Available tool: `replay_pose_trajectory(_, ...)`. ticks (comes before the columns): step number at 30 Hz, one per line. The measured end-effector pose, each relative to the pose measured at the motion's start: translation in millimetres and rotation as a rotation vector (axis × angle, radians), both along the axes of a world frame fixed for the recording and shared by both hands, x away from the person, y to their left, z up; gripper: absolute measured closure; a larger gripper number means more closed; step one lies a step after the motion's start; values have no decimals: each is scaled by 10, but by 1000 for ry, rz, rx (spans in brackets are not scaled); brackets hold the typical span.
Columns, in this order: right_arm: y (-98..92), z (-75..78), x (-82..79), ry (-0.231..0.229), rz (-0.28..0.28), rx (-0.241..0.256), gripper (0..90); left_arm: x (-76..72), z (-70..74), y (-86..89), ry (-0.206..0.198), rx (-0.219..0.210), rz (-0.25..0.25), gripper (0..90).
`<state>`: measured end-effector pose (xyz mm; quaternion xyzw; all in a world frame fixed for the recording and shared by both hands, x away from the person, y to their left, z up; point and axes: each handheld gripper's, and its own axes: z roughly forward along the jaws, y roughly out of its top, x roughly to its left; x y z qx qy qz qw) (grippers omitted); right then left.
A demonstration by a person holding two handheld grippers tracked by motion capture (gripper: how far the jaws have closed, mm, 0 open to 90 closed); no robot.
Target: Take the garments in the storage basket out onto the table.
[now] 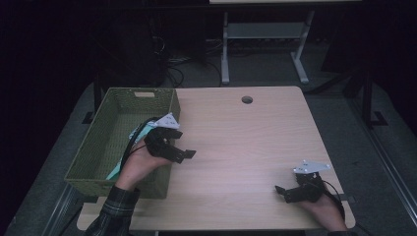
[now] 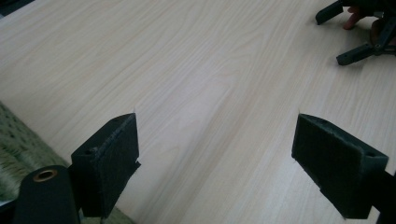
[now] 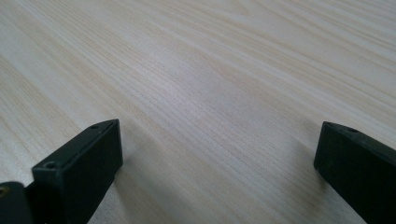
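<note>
Laboratory or test workspace, dimly lit. Centre of the high view: a light wood-grain desk point(image 1: 246, 142) with a round cable port point(image 1: 247, 100) near its far edge. Upper centre: the grey metal frame of a second desk point(image 1: 265, 44), with loose cables point(image 1: 172, 64) on the grey carpeted floor point(image 1: 339, 132) at upper left. Left of the frame: a green woven basket point(image 1: 93, 152) at the desk's left edge.

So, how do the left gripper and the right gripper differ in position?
The left gripper sits beside the green basket; the right gripper sits near the table's front right corner. The left is farther from the person, the right nearer. Both are open and hold nothing.
</note>
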<state>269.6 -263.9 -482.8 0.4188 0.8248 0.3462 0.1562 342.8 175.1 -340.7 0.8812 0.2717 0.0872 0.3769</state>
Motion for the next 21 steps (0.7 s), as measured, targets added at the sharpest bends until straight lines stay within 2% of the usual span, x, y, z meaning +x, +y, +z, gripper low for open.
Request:
replay_pose_trajectory(12,0,1,0,1,0,0,8,0,68,169,-12,7,26,141)
replay_pose_trajectory(18,1,1,-1,1,-1,1,8,1,85,264,-15,-6,49,141)
replay_pose_trajectory(21,1,0,-1,1,-1,1,8,4,90,308,-19,5,50,141)
